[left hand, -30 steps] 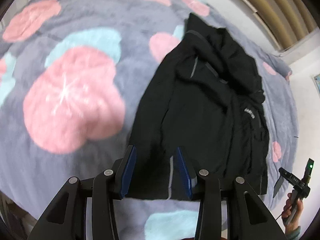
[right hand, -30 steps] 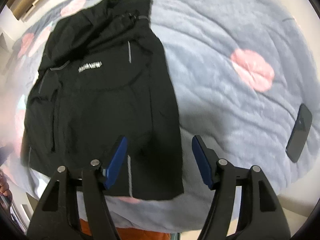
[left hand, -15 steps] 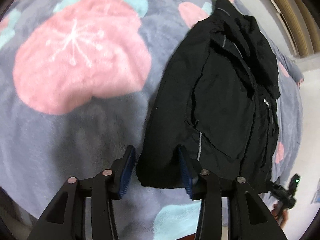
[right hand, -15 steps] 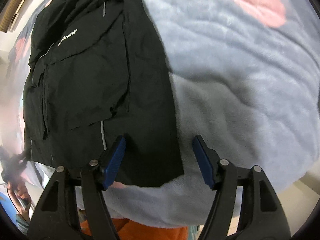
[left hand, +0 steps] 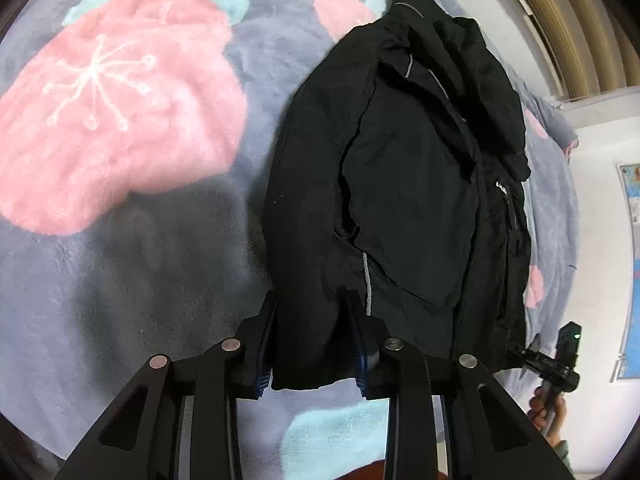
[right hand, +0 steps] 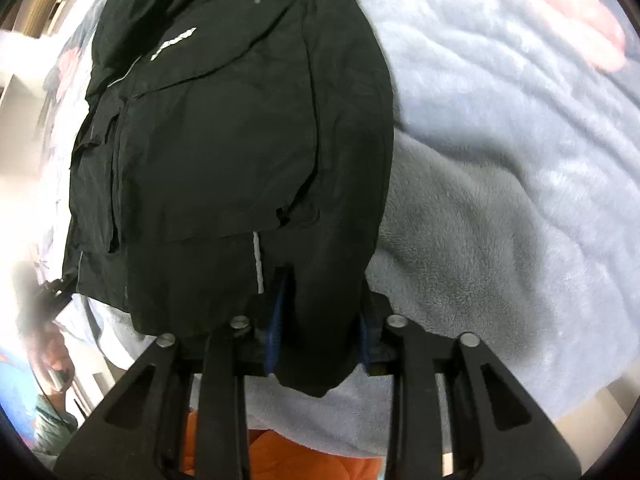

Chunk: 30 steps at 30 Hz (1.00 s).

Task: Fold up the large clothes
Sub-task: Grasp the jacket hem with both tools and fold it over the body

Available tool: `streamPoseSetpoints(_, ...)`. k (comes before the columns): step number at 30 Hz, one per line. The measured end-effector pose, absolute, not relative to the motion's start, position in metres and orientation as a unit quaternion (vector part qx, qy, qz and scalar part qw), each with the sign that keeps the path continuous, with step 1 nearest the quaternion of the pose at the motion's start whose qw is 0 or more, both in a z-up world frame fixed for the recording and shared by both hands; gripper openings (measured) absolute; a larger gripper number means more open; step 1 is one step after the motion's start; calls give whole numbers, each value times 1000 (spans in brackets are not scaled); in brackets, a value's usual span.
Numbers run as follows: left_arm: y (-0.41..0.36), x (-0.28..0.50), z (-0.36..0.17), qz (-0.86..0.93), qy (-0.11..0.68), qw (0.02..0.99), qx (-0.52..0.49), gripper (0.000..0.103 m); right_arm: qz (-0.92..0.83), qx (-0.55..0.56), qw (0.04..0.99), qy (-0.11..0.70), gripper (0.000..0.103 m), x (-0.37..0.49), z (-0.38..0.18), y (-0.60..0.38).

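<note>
At six o'clock on the bed [left hand: 120,280], each hand-held gripper, left [left hand: 312,336] and right [right hand: 320,320], has pinched a jacket [left hand: 400,200] hem corner; lift both evenly toward twelve o'clock.

From my left wrist view, the left gripper [left hand: 312,340] sits low in the frame with its blue-padded fingers [left hand: 267,344] on either side of the near hem corner of the black jacket [left hand: 400,200], the cloth bunched between them. The jacket runs up toward the upper right over a grey fleece blanket [left hand: 140,280] with a large pink heart [left hand: 112,120] at upper left. At lower right I see the right gripper [left hand: 556,360], held in a hand [left hand: 548,416].
</note>
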<state>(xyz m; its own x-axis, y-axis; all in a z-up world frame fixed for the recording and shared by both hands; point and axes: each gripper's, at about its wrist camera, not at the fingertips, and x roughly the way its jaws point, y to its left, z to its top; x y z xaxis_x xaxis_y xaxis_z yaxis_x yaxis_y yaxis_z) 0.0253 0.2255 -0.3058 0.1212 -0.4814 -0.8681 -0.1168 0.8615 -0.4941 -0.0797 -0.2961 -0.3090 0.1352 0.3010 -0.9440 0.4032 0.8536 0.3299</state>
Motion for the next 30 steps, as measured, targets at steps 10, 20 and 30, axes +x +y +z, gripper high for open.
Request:
streamPoseSetpoints(10, 214, 34, -307, -139, 650, 711, -230, 14, -16, 277, 692, 666, 21, -72, -317, -296)
streamPoseSetpoints(20, 196, 78, -214, -180, 572, 771, -215, 10, -2, 224, 765, 603, 9, -43, -226, -280)
streamPoseSetpoints(30, 199, 162, -143, -205, 494, 819, -206, 11, -7, 212, 822, 528, 8, 29, -155, -321)
